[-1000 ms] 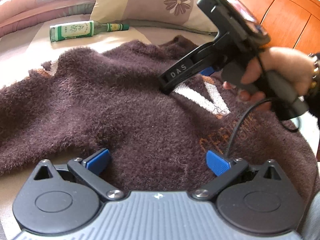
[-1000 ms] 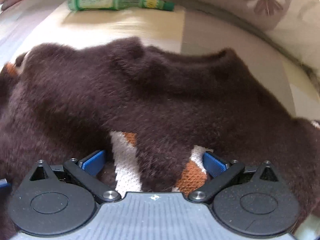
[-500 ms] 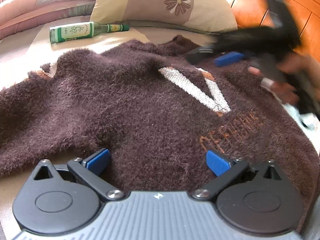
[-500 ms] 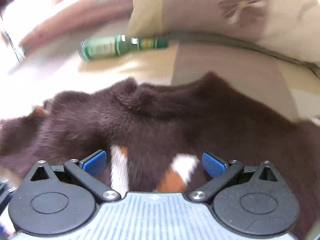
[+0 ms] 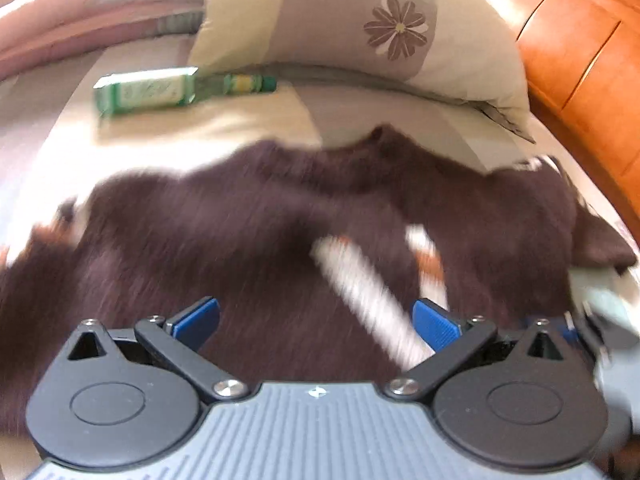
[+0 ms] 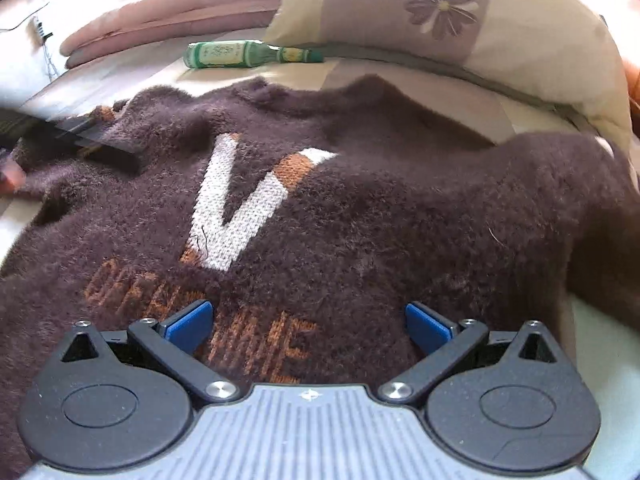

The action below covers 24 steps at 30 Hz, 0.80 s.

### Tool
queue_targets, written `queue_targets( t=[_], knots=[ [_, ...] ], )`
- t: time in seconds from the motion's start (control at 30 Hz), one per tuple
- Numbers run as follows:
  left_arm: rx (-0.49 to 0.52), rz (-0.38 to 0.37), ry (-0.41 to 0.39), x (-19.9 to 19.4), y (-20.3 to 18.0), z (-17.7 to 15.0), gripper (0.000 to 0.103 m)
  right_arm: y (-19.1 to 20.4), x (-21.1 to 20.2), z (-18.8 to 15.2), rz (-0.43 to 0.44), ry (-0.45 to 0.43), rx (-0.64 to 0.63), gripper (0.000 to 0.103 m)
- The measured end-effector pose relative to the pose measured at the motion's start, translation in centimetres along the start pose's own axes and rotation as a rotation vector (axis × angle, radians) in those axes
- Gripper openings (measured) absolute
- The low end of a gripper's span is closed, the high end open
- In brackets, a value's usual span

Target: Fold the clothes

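A fuzzy dark brown sweater (image 6: pixel 360 208) lies spread face up on the bed, with a white V (image 6: pixel 236 204) and orange lettering (image 6: pixel 256 344) on its chest. My right gripper (image 6: pixel 308 326) hovers open just over the lettering, nothing between its blue pads (image 6: pixel 188 326). My left gripper (image 5: pixel 316 322) is also open, above the sweater (image 5: pixel 200 240) near the V; this view is motion-blurred. In the right wrist view the left gripper's black body (image 6: pixel 80 136) is a blur over the sweater's left shoulder, with a fingertip of the hand (image 6: pixel 10 176) at the edge.
A green glass bottle (image 6: pixel 248 54) lies on the sheet beyond the collar. A flowered pillow (image 6: pixel 440 8) leans behind it, and a pink quilt (image 6: pixel 168 12) is at the back left. An orange wooden headboard (image 5: pixel 580 60) rises to the right.
My right gripper has pulled back from the collar to the chest lettering, letting go of the knit. My left gripper is moving fast, its view now blurred and tilted toward the pillow.
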<state>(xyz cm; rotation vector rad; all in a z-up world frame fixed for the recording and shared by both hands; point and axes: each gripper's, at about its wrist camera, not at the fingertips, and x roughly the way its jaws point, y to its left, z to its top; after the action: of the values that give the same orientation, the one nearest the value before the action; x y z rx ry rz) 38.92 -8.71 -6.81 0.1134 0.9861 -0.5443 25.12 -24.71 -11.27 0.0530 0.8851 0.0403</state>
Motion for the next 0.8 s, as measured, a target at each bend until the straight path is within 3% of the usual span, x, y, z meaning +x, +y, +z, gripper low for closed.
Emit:
queue_targets(
  t=[0.13, 0.23, 0.33, 0.4, 0.5, 0.57, 0.73, 0.8],
  knots=[
    [-0.068, 0.026, 0.067, 4.4, -1.0, 3.0, 0.102, 0.6, -1.0, -0.7, 0.011, 0.058, -0.096, 0.103],
    [-0.221, 0.018, 0.108, 7.4, 1.5, 3.2, 0.102, -0.4, -1.5, -0.7, 0.054, 0.067, -0.034, 0.103],
    [-0.328, 0.025, 0.063, 8.7, 3.3, 3.6, 0.102, -1.9, -1.6, -0.4, 0.114, 0.060, 0.056, 0.103],
    [-0.386, 0.047, 0.082, 9.1, 3.5, 4.6, 0.102, -3.0, -1.8, -0.4, 0.156, 0.048, 0.124, 0.103],
    [-0.308, 0.098, 0.045, 8.5, 2.6, 5.5, 0.102, -4.0, -2.1, -0.3, 0.191, 0.041, 0.194, 0.103],
    [-0.262, 0.108, 0.063, 7.8, 1.5, 5.3, 0.102, -4.4, -2.2, -0.2, 0.211, 0.043, 0.227, 0.103],
    [-0.216, -0.083, 0.076, 7.4, -0.5, 4.1, 0.102, -4.8, -1.9, -0.1, 0.234, 0.043, 0.271, 0.103],
    [-0.210, -0.083, 0.083, 8.9, -0.7, 4.0, 0.102, -4.7, -1.7, -0.1, 0.230, 0.046, 0.270, 0.103]
  ],
)
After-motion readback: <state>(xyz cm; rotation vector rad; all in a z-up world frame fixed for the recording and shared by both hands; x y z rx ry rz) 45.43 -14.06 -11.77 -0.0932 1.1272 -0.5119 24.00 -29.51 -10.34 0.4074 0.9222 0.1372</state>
